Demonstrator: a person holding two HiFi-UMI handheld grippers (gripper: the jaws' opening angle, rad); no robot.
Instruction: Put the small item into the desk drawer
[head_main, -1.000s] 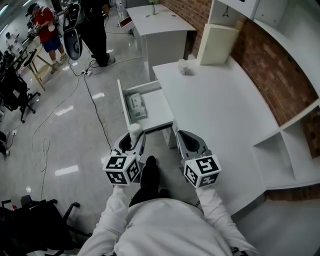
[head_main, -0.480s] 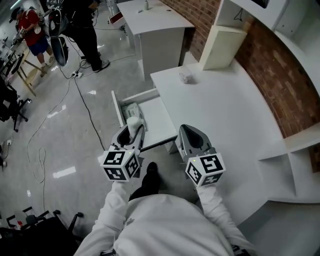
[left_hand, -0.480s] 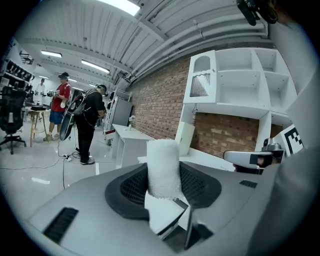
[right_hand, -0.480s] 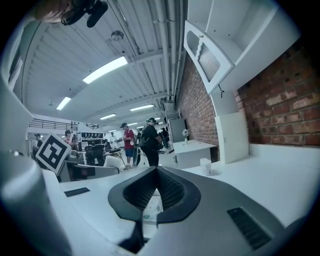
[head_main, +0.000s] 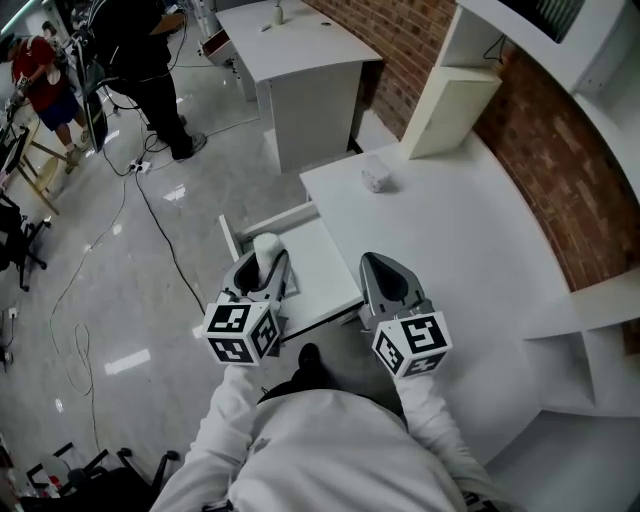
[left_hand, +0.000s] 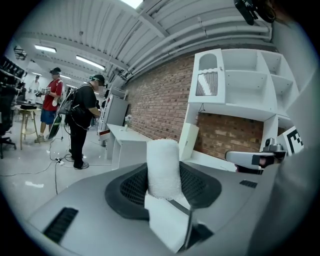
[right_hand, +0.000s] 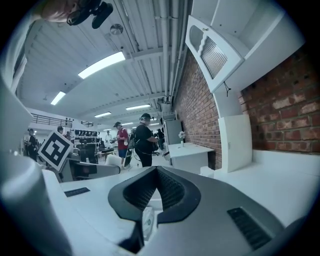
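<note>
A small white roll (head_main: 266, 252) stands upright between the jaws of my left gripper (head_main: 262, 275), which is shut on it. In the left gripper view the roll (left_hand: 162, 165) sticks up past the dark pads. It hangs over the left part of the open desk drawer (head_main: 325, 262), whose front wall (head_main: 228, 240) points toward the floor. My right gripper (head_main: 386, 282) hovers beside it over the drawer's right side and the white desk (head_main: 450, 240). Its jaws meet at the tip (right_hand: 159, 172) with nothing in them.
A crumpled white thing (head_main: 375, 178) lies on the desk's far end near a leaning white panel (head_main: 450, 98). A second white desk (head_main: 290, 40) stands beyond. People (head_main: 140, 50) stand at the back left, with cables (head_main: 150, 210) across the shiny floor. A brick wall (head_main: 540, 150) borders the desk.
Both grippers have come forward toward the desk. The left one, still holding the roll, now covers the drawer's left part and hides the packet seen inside it earlier.
</note>
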